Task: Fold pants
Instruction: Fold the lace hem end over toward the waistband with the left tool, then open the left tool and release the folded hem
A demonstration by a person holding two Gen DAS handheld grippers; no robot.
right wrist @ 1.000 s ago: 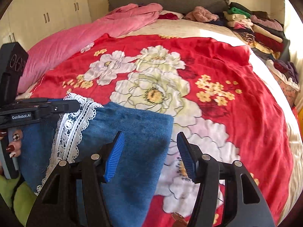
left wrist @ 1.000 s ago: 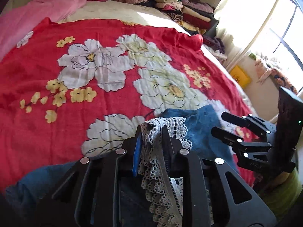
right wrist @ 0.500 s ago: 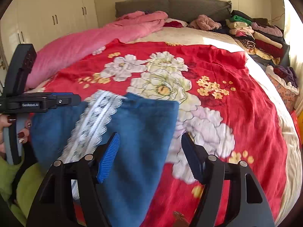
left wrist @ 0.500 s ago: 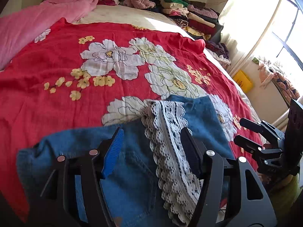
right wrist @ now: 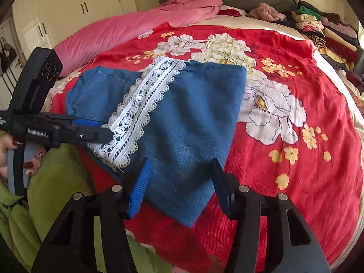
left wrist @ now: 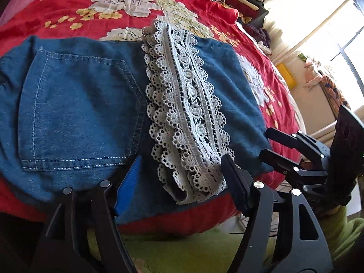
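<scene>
Left wrist view: the folded blue denim pants with a white lace strip [left wrist: 127, 104] lie flat on the red floral bedspread [left wrist: 68, 6], stretching toward 12 o'clock from the left gripper [left wrist: 179, 179], whose jaws have just been opening and stand spread over the near lace end, gripping nothing. The right gripper [right wrist: 179, 186], jaws lately narrowing yet apart, hovers over the pants' near corner at its 12 o'clock
</scene>
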